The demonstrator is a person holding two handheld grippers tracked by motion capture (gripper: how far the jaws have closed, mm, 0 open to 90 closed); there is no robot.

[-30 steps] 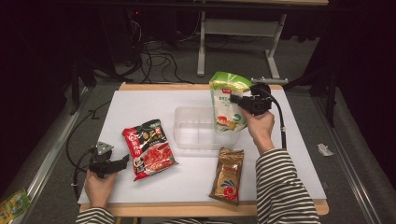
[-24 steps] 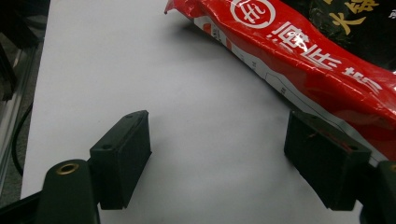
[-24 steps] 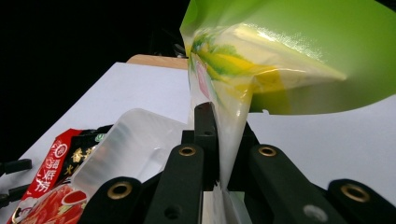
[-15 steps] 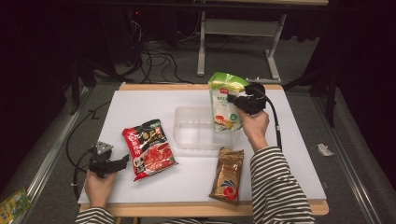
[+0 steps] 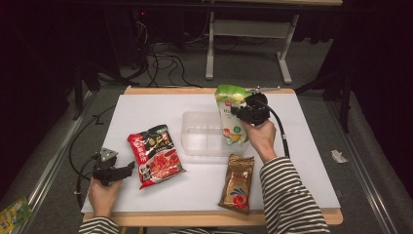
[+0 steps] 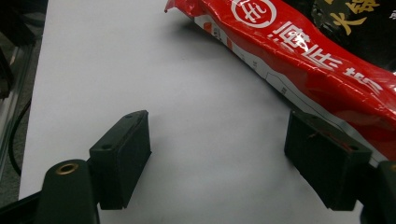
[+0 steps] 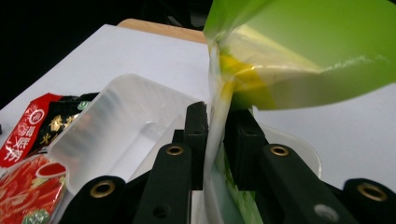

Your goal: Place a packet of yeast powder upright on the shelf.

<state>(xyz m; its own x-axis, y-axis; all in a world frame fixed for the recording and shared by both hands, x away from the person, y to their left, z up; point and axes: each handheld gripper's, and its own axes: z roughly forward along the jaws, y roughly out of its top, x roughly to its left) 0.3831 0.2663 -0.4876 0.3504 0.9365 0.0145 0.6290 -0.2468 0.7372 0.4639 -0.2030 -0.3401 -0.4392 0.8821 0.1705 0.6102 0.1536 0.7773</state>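
Note:
A green and white snack packet [image 5: 231, 117] stands upright with its lower end in the clear plastic container [image 5: 199, 134] at the table's middle. My right gripper [image 5: 238, 113] is at the packet's right side. In the right gripper view the packet [image 7: 299, 56] passes between the two pads of the gripper [image 7: 217, 121]. The jaws have just been opening and stand a little apart around the packet's thin edge. My left gripper [image 5: 129, 168] rests on the table at the front left. It stands open [image 6: 217, 154] with bare table between its pads, just left of the red noodle packet [image 6: 303, 56].
The red noodle packet [image 5: 155, 155] lies flat left of the container [image 7: 116, 116]. A gold-brown packet [image 5: 237, 183] lies near the front edge, beside the right forearm. Cables trail off the table's left side. A small packet lies on the floor at the bottom left.
The right hand has lowered the green packet and carried it slightly left, so its lower end sits deeper in the container. The left hand has kept still.

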